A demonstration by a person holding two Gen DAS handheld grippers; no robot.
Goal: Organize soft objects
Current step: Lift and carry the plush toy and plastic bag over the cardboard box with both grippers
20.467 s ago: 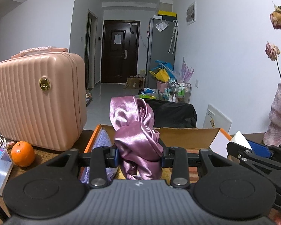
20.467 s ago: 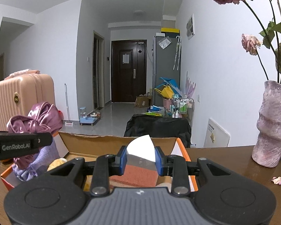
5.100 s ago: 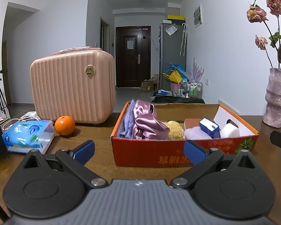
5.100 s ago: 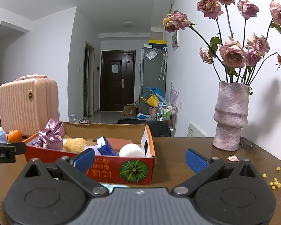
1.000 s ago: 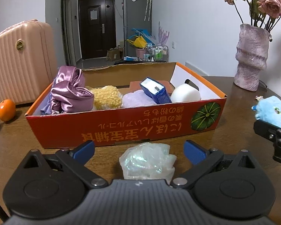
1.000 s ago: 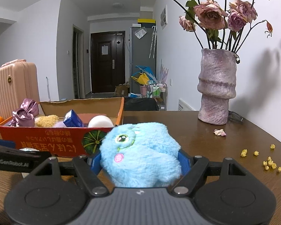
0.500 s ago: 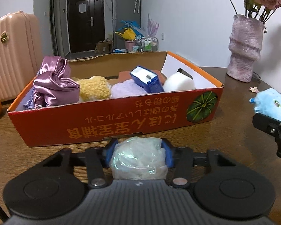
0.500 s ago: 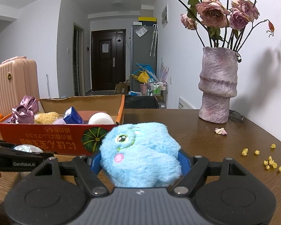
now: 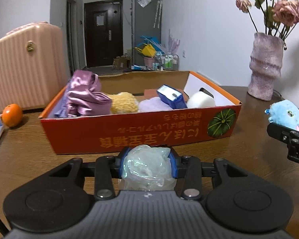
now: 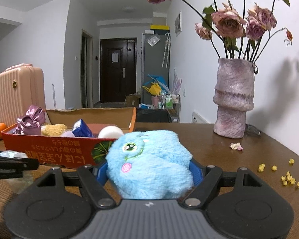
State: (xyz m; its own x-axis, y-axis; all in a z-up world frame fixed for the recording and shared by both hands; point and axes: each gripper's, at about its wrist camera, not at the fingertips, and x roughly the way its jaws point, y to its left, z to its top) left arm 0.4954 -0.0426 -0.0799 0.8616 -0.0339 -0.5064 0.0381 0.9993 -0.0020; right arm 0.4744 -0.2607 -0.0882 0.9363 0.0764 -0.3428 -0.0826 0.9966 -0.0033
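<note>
My left gripper [image 9: 148, 164] is shut on a crumpled clear plastic bag [image 9: 147, 167], held just above the table in front of the orange cardboard box [image 9: 129, 133]. My right gripper [image 10: 147, 169] is shut on a light blue plush toy [image 10: 149, 163], which also shows in the left wrist view [image 9: 289, 113], to the right of the box. The box holds a purple satin cloth [image 9: 85, 95], a yellow fluffy item [image 9: 123, 103], a lilac soft item [image 9: 153, 104], a blue packet [image 9: 170, 96] and a white ball [image 9: 200, 99].
A pink suitcase [image 9: 24, 67] and an orange [image 9: 12, 114] sit left of the box. A purple vase [image 10: 234, 99] with dried roses stands at the right back. Yellow crumbs [image 10: 287, 176] and a petal [image 10: 236, 145] lie on the wooden table [image 10: 219, 149].
My left gripper closed on the plastic bag about a second ago and has since lifted it slightly. My right gripper keeps hold of the blue plush and has risen a little.
</note>
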